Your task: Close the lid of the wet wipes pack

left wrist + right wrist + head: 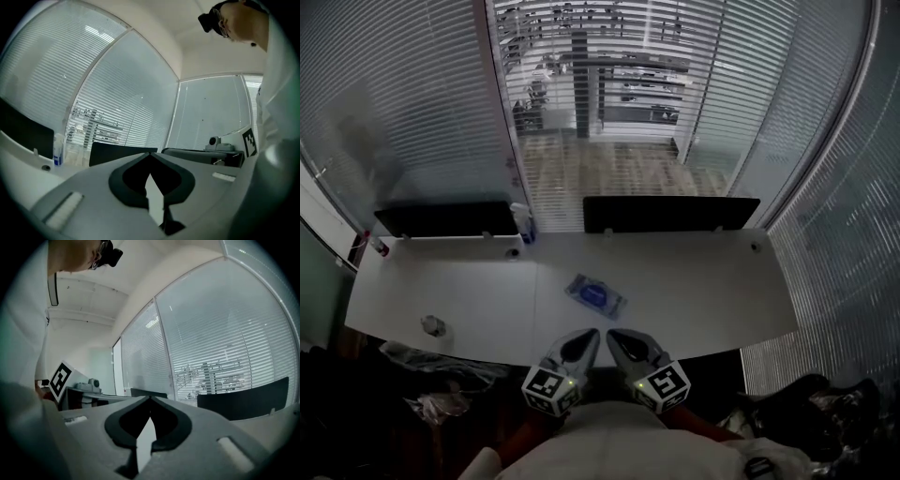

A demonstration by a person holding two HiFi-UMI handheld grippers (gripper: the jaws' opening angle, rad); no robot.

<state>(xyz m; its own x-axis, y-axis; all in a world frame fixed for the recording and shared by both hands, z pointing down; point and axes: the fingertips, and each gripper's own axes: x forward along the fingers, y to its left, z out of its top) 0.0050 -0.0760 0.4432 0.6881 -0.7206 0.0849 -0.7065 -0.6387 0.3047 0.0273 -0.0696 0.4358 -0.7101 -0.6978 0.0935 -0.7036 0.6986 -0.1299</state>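
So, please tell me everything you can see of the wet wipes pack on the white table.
The wet wipes pack is a flat, soft-looking packet, pale blue with a darker blue oval in its middle. It lies flat near the centre of the white table, askew to its edge. Nothing touches it but the table. It shows too small to tell whether it is open or closed.

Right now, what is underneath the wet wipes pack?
The wet wipes pack lies flat on the white table. Only tabletop shows around its edges. The patch right beneath it is covered by the pack, so anything there cannot be seen.
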